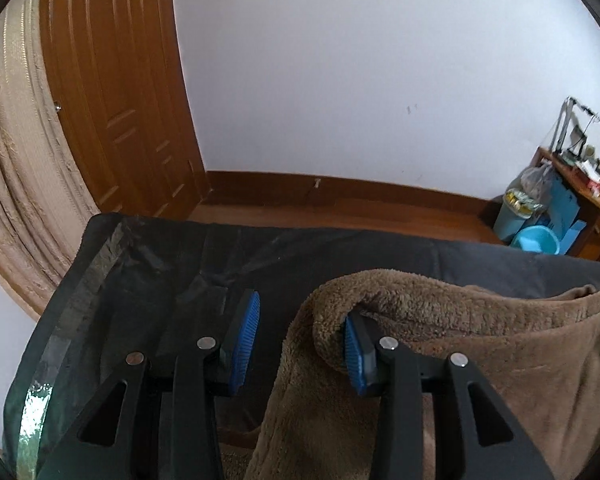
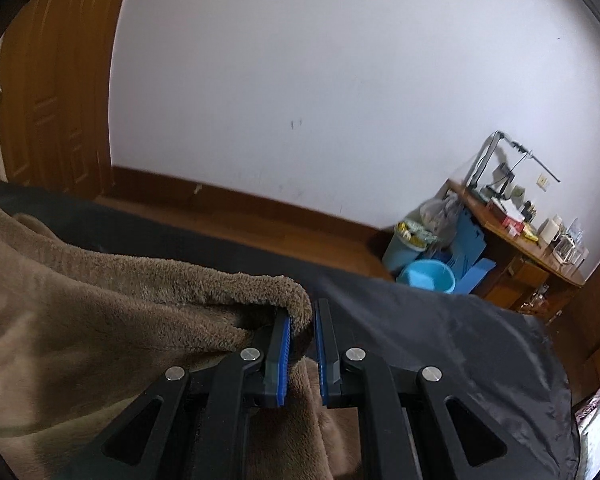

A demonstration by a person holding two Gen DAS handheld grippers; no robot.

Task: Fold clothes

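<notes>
Fleece garment point(image 1: 460, 360), soft and floppy, lower right of left wrist view, draped over one pad of wide-open left gripper point(image 1: 300, 344); lower left of right wrist view, hem pinched in right gripper point(image 2: 302, 344), best held at edges.

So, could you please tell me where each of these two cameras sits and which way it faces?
Left wrist: on the left gripper, facing along its open fingers over the dark cloth toward the wooden door and white wall; the brown fleece garment drapes over one finger.
Right wrist: on the right gripper, facing the same wall and a cluttered desk; its fingers pinch the garment's edge.
Shared: garment, dark cloth, door, wall, blue basin.
</notes>
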